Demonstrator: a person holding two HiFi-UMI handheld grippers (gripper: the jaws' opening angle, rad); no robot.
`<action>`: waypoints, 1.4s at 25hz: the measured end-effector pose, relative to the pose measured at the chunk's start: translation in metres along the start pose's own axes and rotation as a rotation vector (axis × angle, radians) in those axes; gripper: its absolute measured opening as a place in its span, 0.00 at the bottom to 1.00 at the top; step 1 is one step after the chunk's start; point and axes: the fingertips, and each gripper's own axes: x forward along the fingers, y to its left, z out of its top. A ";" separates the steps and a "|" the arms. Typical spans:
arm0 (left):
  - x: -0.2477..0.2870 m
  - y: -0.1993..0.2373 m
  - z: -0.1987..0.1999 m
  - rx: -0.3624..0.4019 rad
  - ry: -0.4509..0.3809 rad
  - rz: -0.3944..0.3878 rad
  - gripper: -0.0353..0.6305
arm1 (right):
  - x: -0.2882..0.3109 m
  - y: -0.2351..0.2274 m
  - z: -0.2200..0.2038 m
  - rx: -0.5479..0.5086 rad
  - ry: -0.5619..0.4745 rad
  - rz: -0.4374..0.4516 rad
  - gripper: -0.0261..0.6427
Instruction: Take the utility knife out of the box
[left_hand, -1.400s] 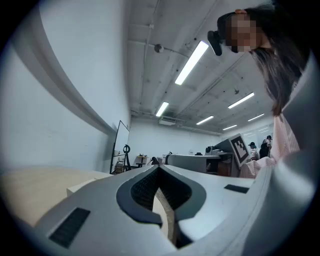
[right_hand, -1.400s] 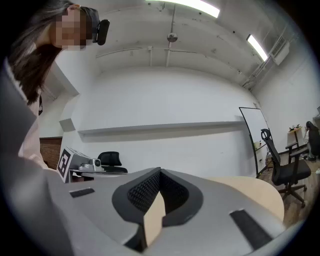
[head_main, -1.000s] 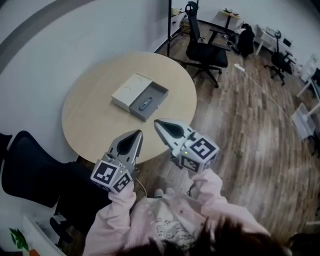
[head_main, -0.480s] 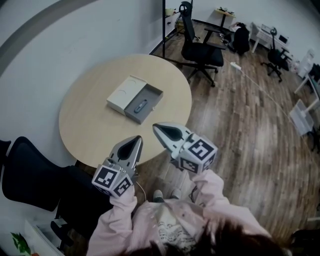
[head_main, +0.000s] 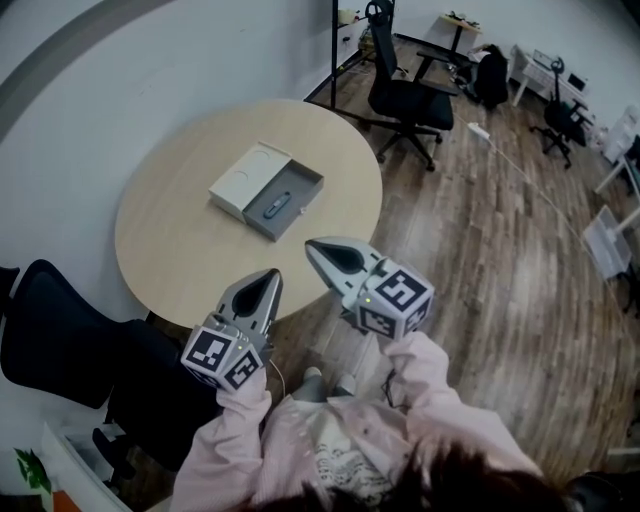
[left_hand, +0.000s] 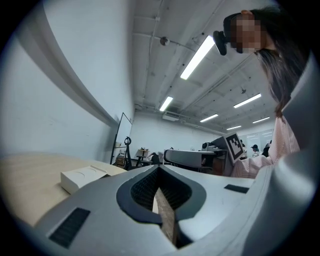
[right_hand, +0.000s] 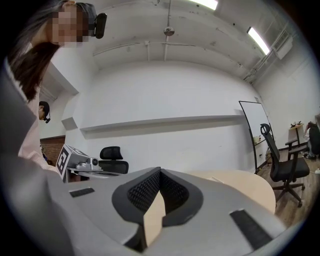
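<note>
On the round wooden table lies an open box: a white lid with a grey tray beside it. A dark utility knife rests in the tray. Both grippers hover off the table's near edge, well short of the box. The left gripper is shut and holds nothing. To its right, the right gripper is also shut and empty. The left gripper view shows its jaws meeting, with the white lid off to the left. The right gripper's jaws meet in front of the table.
A black office chair stands on the wood floor beyond the table. Another black chair stands by the table's near left edge. A thin black pole rises at the back. A white wall curves behind the table.
The table and box have shifted slightly left in the head view. Both grippers stay shut, side by side near the table's near edge.
</note>
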 end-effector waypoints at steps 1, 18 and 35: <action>0.002 0.001 -0.002 -0.002 0.006 0.002 0.06 | 0.002 -0.002 -0.001 0.004 0.002 0.001 0.03; 0.052 0.070 -0.002 -0.031 0.002 0.014 0.06 | 0.062 -0.057 -0.016 0.026 0.041 0.007 0.03; 0.094 0.106 -0.018 -0.058 0.024 -0.016 0.06 | 0.095 -0.099 -0.030 0.077 0.043 -0.015 0.03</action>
